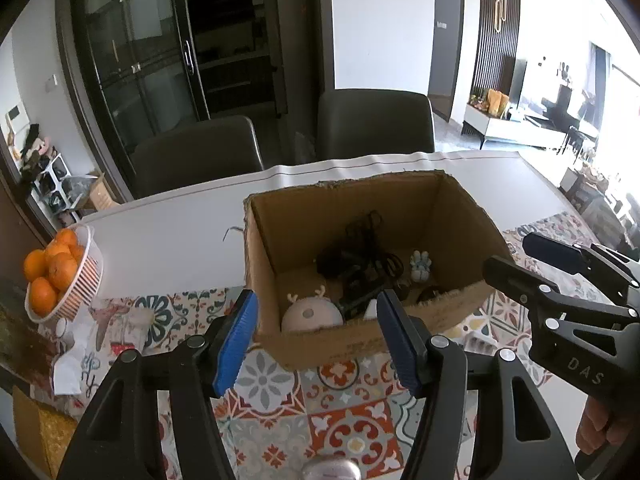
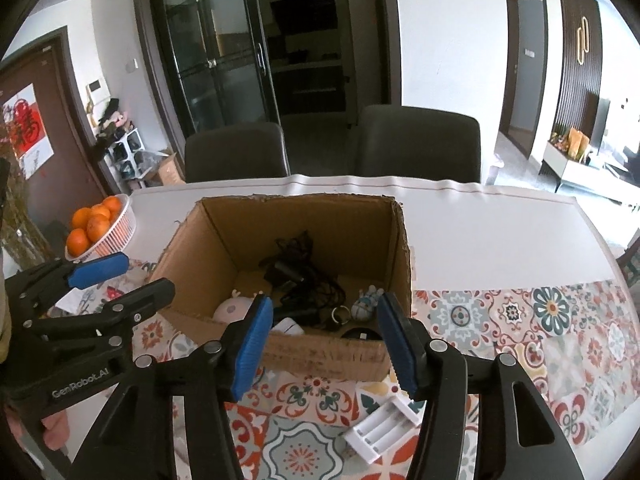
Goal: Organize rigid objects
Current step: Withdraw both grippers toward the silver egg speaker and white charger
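Two hand-held grippers, left (image 1: 316, 336) and right (image 2: 326, 344) (both wide, empty), one box (image 2: 328, 354).

white walls | dark glass cabinet (image 2: 224, 52) | two grey chairs (image 2: 416, 144)

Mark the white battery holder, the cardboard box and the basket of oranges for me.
white battery holder (image 2: 382, 430), right wrist view, middle slot.
cardboard box (image 2: 320, 354), right wrist view, near wall.
basket of oranges (image 1: 86, 282), left wrist view, ribbed side.

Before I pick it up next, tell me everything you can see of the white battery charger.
The charger is white plastic with parallel empty slots facing up. It lies flat and skewed on the patterned tablecloth, outside the box, by its front wall, below the open right hand-held gripper. Nothing grips it.
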A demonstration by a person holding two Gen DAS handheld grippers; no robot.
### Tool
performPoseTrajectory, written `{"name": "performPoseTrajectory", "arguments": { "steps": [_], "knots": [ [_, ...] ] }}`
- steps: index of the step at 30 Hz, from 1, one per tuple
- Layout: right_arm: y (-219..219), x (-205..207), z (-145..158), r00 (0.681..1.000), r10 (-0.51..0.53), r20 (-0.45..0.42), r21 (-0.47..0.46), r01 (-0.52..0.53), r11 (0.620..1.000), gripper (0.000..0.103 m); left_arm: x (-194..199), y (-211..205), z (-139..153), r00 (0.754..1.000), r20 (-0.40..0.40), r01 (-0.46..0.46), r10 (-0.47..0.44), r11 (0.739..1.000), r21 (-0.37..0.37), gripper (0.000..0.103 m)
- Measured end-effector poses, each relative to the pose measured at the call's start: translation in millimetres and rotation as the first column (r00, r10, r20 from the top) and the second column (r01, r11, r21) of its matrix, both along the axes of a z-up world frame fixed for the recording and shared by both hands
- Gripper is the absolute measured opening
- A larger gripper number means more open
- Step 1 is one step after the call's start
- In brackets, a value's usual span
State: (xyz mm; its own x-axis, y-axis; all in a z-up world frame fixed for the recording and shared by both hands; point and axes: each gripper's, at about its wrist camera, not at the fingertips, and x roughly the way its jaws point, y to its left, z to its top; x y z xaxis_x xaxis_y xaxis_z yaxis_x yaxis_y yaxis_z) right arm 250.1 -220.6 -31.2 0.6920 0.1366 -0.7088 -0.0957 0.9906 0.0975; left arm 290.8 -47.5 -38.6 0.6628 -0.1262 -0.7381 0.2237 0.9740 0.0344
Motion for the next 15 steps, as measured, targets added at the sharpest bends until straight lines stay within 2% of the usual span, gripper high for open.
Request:
{"name": "performPoseTrajectory", "arguments": {
  "steps": [15],
  "knots": [
    [11.8,-49.8,-14.8,0.999,-0.013,0.037,-0.009,0.013,1.000,0.062,-56.2,21.0,-21.9,0.999,0.022,-0.047,0.048,0.999,-0.008,0.063]
  ]
}}
